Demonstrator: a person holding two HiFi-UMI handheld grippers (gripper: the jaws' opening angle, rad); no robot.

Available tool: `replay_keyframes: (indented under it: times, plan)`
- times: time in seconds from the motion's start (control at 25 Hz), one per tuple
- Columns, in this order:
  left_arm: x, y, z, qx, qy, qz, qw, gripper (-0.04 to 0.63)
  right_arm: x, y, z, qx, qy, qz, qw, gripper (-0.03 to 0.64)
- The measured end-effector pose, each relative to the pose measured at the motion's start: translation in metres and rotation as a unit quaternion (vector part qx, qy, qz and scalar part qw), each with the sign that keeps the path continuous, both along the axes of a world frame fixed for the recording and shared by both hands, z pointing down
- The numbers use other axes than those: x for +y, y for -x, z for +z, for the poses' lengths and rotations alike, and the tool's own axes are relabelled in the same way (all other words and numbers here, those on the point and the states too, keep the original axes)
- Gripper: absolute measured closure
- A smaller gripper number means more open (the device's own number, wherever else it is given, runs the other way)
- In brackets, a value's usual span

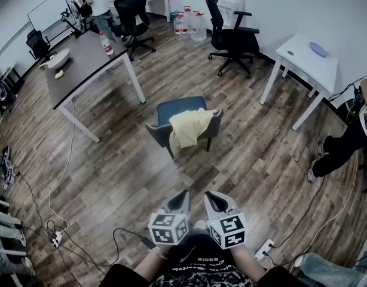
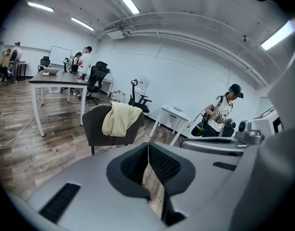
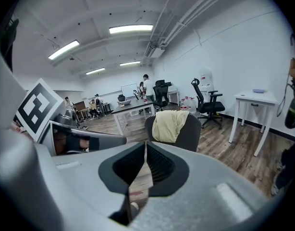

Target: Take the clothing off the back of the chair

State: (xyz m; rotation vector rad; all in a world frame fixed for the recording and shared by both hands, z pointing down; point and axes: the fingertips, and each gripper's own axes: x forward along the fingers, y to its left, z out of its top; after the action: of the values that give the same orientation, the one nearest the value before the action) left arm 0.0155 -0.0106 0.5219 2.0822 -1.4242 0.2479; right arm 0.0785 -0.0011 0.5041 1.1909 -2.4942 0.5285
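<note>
Two tools, the left gripper (image 1: 184, 194) and the right gripper (image 1: 209, 195), sit side by side low in the head view, each with its jaws closed together on nothing. Wood floor (image 1: 189, 172) lies between them and the chair (image 1: 177, 107), which stands well ahead with its back toward them. The yellow garment (image 1: 189, 127) is draped over that back and hangs lengthwise down its near side. Beyond stand a dark table (image 1: 82, 55), an office chair (image 1: 234, 37) and a white table (image 1: 306, 52). A person (image 1: 342, 145) is at the right edge.

Open floor (image 1: 192, 173) — chair (image 1: 175, 107) ahead
</note>
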Motion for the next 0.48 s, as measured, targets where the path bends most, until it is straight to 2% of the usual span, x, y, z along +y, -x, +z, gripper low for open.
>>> replay_keyframes:
  times: [0.16, 0.28, 0.48]
  plan:
    - [-0.004, 0.003, 0.005, 0.002, 0.001, -0.018, 0.9998, 0.581, 0.0, 0.002, 0.005, -0.001, 0.014, -0.019, 1.0, 0.609]
    - [-0.008, 0.009, 0.011, 0.007, 0.01, -0.029, 0.9995, 0.581, -0.005, -0.001, 0.004, 0.002, 0.012, -0.009, 1.0, 0.609]
    - [-0.021, 0.005, 0.013, 0.008, 0.013, -0.025, 0.9996, 0.581, -0.02, -0.016, 0.007, 0.004, 0.018, 0.011, 1.0, 0.609]
